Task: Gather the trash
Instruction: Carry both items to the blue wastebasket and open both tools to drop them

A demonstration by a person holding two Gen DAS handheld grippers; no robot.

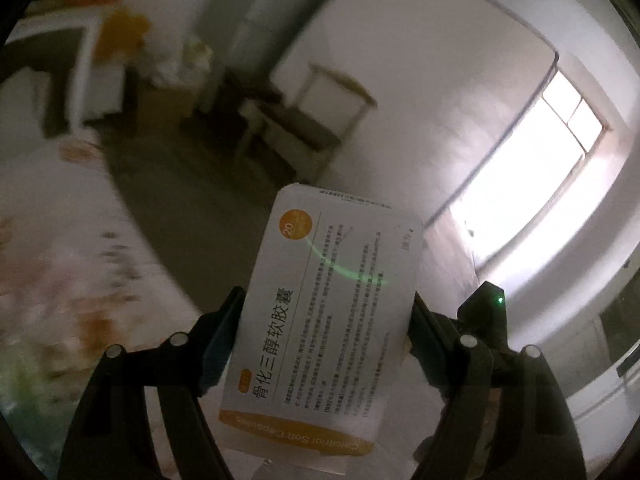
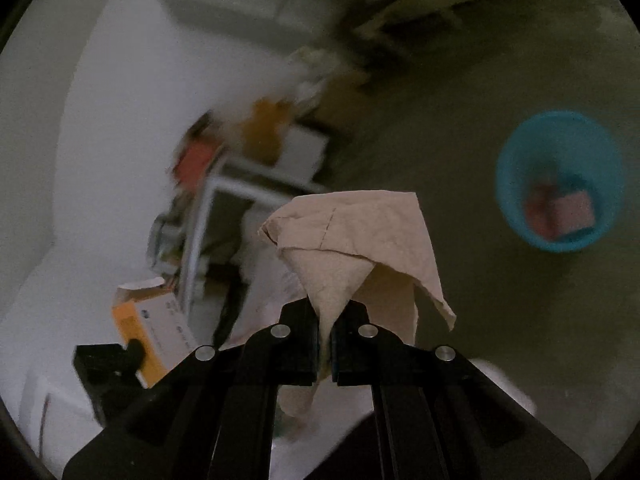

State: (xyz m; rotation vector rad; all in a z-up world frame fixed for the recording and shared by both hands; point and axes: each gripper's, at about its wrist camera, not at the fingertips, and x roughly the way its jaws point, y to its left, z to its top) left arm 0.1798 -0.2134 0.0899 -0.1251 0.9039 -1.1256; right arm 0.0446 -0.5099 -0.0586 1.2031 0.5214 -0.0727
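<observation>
My left gripper [image 1: 326, 320] is shut on a white and orange medicine box [image 1: 332, 312] with Chinese print, held up in the air, its long side between the jaws. My right gripper [image 2: 325, 320] is shut on a crumpled brown paper napkin [image 2: 352, 236] that stands up above the fingertips. A blue waste basket [image 2: 560, 180] stands on the floor to the right in the right wrist view, with reddish trash inside. The left gripper and its medicine box [image 2: 156, 328] also show at the lower left of the right wrist view.
A table with a flowered cloth [image 1: 60, 260] lies at the left in the left wrist view. A wooden chair [image 1: 304, 120] stands by the wall, a bright window [image 1: 540, 160] to the right. A white shelf with clutter [image 2: 240, 168] stands left of the basket.
</observation>
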